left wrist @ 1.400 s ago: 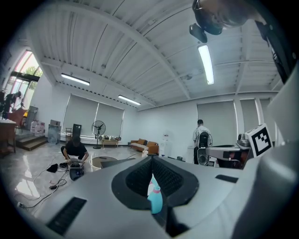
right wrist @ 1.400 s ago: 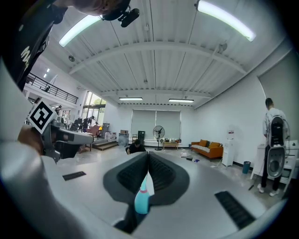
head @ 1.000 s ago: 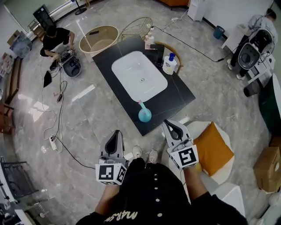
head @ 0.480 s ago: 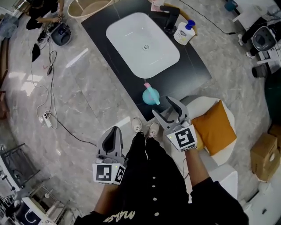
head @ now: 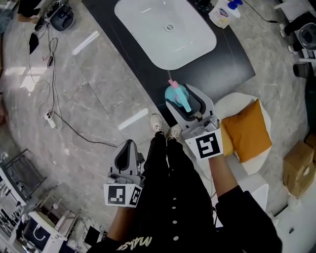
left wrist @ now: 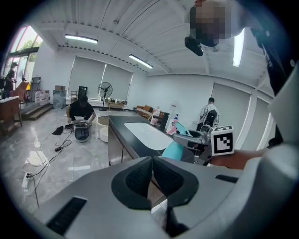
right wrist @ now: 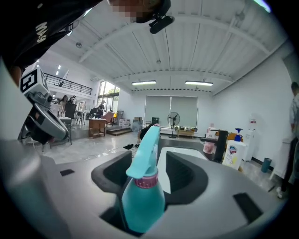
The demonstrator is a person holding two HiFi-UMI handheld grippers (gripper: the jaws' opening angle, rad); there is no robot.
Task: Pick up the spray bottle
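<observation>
A teal spray bottle (head: 174, 90) with a pink collar stands at the near corner of the black counter (head: 232, 54). My right gripper (head: 179, 97) is around it. The jaws are opening, and the bottle (right wrist: 142, 196) stands upright between them with a gap to each pad. My left gripper (head: 128, 147) hangs lower, beside the person's leg, short of the counter. Its pads (left wrist: 140, 175) are shut together with nothing in them. In the left gripper view the bottle (left wrist: 174, 150) and the right gripper (left wrist: 196, 137) show ahead to the right.
A white sink basin (head: 165, 32) is set into the counter, and a white soap pump bottle (head: 219, 12) stands at its far end. An orange cushion (head: 247, 131) lies on a white seat to the right. Cables (head: 49, 118) trail over the marble floor on the left.
The right gripper has reached forward and down to the counter corner, and its jaws have spread around the spray bottle. The left gripper has sunk a little and stays shut.
</observation>
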